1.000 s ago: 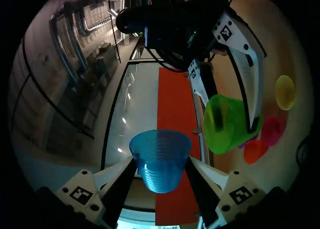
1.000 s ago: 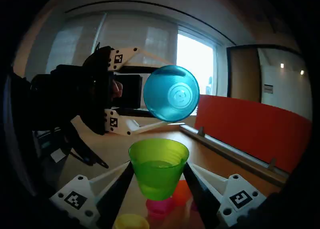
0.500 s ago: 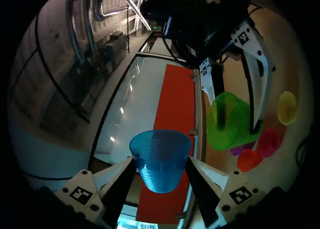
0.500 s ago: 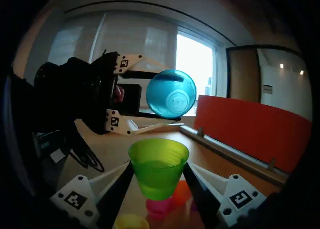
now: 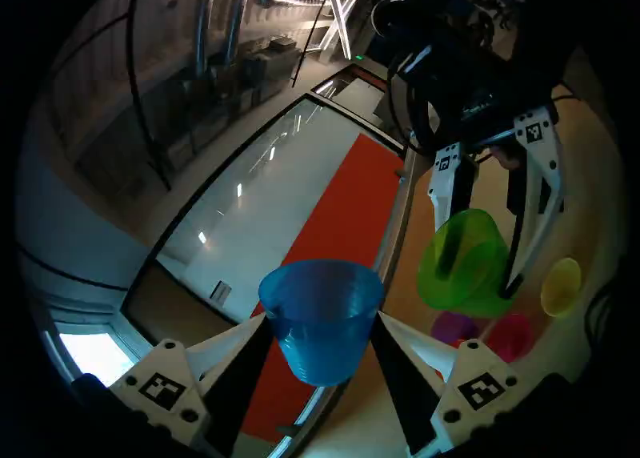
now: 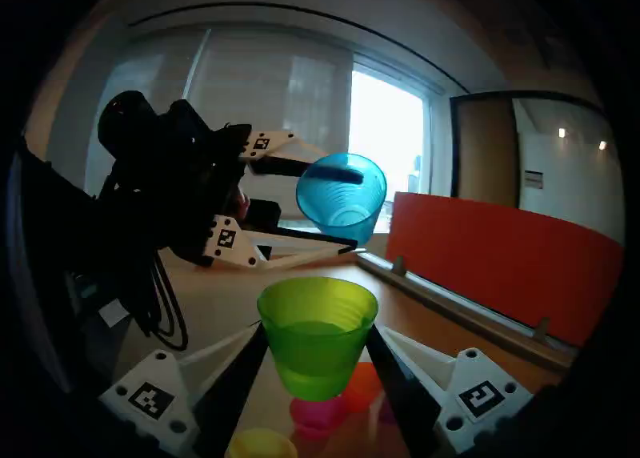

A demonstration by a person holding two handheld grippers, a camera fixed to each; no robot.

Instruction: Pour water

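My left gripper (image 5: 320, 342) is shut on a blue plastic cup (image 5: 322, 318). In the right gripper view that blue cup (image 6: 342, 195) hangs in the air, tilted, between the left gripper's fingers (image 6: 272, 246). My right gripper (image 6: 318, 350) is shut on a green cup (image 6: 317, 335), held upright with some liquid in it. In the left gripper view the green cup (image 5: 464, 262) sits to the right between the right gripper's white fingers (image 5: 444, 194), above the table.
Small cups lie on the wooden table (image 6: 216, 298): yellow (image 5: 560, 286), pink (image 5: 510, 335), purple (image 5: 452, 327), and an orange one (image 6: 364, 382). A red divider panel (image 6: 512, 258) runs along the table's far edge. A bright window (image 6: 384, 130) is behind. Black cables (image 6: 160, 298) hang at left.
The left gripper has rotated back toward upright with the blue cup; in the right gripper view its bottom no longer faces the camera. The green cup has stayed put.
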